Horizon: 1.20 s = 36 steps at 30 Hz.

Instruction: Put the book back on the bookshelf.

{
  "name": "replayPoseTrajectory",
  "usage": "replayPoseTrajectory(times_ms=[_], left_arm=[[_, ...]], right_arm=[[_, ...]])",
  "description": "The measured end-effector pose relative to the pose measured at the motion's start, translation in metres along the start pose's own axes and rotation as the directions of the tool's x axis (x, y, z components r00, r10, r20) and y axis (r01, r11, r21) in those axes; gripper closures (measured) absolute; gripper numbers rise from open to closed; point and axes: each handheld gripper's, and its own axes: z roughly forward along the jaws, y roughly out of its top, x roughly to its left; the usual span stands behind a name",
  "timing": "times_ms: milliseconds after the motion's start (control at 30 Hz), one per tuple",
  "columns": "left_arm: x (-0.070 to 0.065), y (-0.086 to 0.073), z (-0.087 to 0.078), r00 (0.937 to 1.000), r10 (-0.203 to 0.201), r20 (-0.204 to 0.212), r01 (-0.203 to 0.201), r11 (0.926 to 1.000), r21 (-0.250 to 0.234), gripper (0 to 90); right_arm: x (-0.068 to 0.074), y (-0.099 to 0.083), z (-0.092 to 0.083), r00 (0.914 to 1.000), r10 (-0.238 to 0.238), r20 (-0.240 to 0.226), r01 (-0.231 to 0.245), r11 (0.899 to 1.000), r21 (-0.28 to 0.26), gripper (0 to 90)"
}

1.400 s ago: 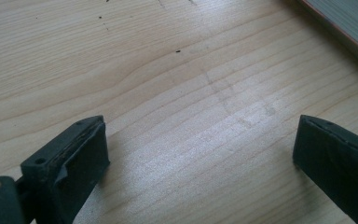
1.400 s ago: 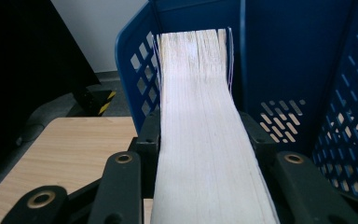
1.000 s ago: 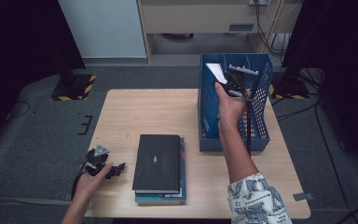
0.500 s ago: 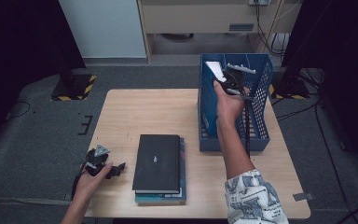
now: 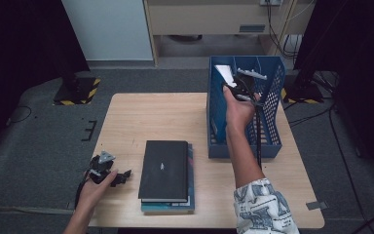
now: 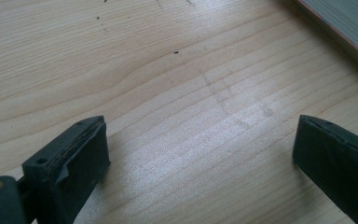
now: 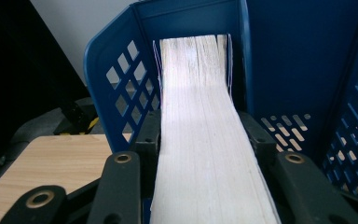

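My right gripper (image 5: 234,86) is raised inside the blue mesh file rack (image 5: 243,146) at the table's right, shut on a thick book (image 5: 223,73) that stands on edge in it. In the right gripper view the book's pale page edges (image 7: 195,60) run away from me to the rack's far wall (image 7: 113,70), and my gripper (image 7: 204,129) has a jaw pressed on each cover. My left gripper (image 5: 122,175) rests low at the table's front left corner. Its jaws are open (image 6: 200,140) over bare wood, with nothing between them.
A black book (image 5: 164,168) lies flat on a teal book (image 5: 191,197) at the front middle of the wooden table (image 5: 151,117), just right of my left gripper. Its page edge (image 6: 349,23) shows in the left gripper view. Dark floor and cables surround the table.
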Motion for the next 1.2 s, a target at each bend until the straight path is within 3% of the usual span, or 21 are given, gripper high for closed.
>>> replayPoseTrajectory(times_ms=[667,1000,1200], left_arm=[[-0.001,0.0,0.0,1.0,-0.002,0.002,0.002,1.0,0.003,3.0],[-0.001,0.0,0.0,1.0,-0.003,0.003,0.003,1.0,0.002,3.0],[-0.001,0.0,0.0,1.0,-0.004,0.003,0.004,1.0,0.003,3.1]], right_arm=[[0.002,-0.014,-0.011,1.0,-0.009,-0.002,0.009,1.0,-0.017,57.0],[0.001,-0.019,-0.012,0.9992,0.015,-0.037,-0.016,1.0,-0.026,51.9],[0.004,-0.021,-0.015,0.9964,0.008,-0.084,-0.008,1.0,0.003,45.1]])
